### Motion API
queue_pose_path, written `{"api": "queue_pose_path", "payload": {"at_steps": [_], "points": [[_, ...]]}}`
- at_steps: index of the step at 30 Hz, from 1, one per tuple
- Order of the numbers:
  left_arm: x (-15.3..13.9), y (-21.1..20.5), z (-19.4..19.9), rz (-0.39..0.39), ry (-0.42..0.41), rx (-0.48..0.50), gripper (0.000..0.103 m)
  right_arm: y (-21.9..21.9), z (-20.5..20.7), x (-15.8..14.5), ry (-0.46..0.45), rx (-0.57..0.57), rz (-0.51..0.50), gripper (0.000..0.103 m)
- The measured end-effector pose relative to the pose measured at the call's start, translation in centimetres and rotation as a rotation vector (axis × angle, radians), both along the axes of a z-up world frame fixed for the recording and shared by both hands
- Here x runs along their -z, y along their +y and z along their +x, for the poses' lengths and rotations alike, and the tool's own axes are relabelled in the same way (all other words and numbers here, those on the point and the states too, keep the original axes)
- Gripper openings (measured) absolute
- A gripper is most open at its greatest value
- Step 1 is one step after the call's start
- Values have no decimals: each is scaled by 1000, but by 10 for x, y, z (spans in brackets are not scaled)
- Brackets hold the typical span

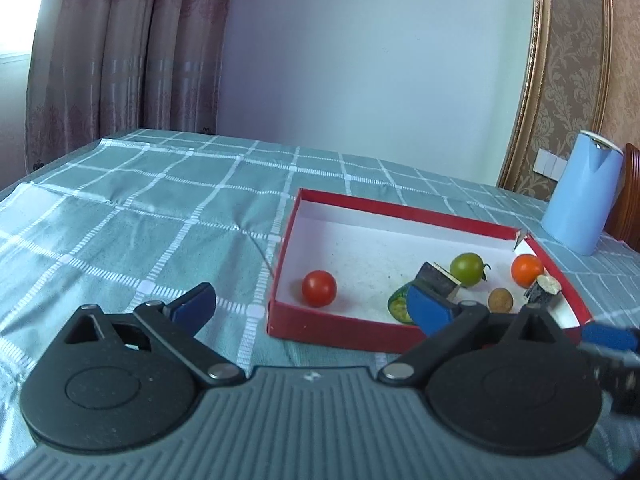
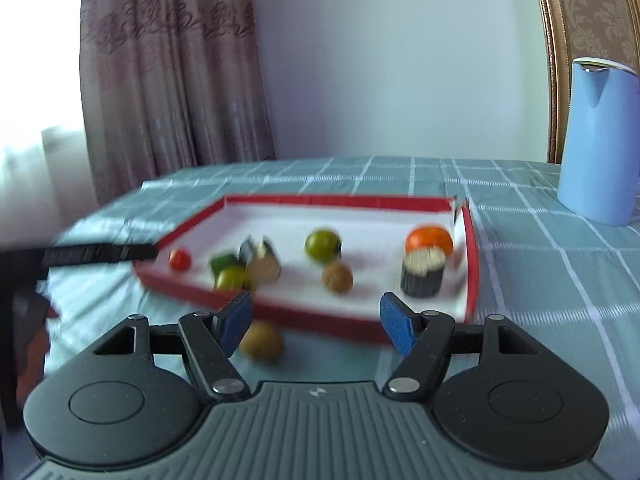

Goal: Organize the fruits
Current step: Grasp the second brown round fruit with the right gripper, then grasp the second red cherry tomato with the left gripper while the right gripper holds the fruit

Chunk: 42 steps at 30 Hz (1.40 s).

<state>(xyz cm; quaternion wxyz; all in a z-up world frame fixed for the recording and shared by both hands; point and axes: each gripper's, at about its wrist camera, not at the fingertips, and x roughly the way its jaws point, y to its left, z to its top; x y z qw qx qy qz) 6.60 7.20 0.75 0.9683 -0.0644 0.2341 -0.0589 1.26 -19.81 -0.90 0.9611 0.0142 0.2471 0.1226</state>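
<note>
A shallow red box (image 1: pixel 320 326) (image 2: pixel 304 322) with a white floor lies on the checked cloth. In it are a red tomato (image 1: pixel 319 288) (image 2: pixel 179 260), a green tomato (image 1: pixel 466 269) (image 2: pixel 322 244), an orange fruit (image 1: pixel 527 269) (image 2: pixel 429 239), a small brown fruit (image 1: pixel 500 300) (image 2: pixel 337 277), a green piece (image 1: pixel 397 305) and two dark cut pieces (image 1: pixel 438 280) (image 1: pixel 542 289). A brown round fruit (image 2: pixel 262 345) lies on the cloth outside the box's near wall, just ahead of my right gripper (image 2: pixel 318 326), which is open and empty. My left gripper (image 1: pixel 312 306) is open and empty at the box's near left corner.
A light blue kettle (image 1: pixel 582 194) (image 2: pixel 600 140) stands at the back right of the table. Curtains and a white wall lie behind. The right gripper's blue pad (image 1: pixel 610 338) shows at the right edge of the left wrist view. The right wrist view is motion-blurred.
</note>
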Motion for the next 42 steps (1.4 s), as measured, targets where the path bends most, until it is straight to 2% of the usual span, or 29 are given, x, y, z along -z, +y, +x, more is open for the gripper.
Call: {"api": "queue_pose_path", "payload": {"at_steps": [3,6,10,14,17,19,21,30,34,42], "points": [[2,-5,0,29,3,3,103,10,-2,5,20,-6,-47,70],[3,-9,0,51,5,8,103,17,4,6,27,0,-50,70],[5,-12,-1,67,8,17,103,24,20,12,107,-2,-44,70],[6,-14,-1,74,8,28,103,33,29,15,129,7,-57,70],[6,-16,-1,86,5,35,103,40,34,16,135,11,-84,59],[6,-17,-2,90,3,42,103,44,33,16,127,-4,-97,35],[7,-18,-3,93,3,52,103,43,30,15,112,0,-99,29],[10,-35,-27,103,-5,166,103,0,21,14,109,121,-148,28],[12,-55,-31,112,21,199,103,-23,20,15,122,147,-116,28],[19,-93,-25,158,78,200,103,-19,20,17,120,144,-150,28]]}}
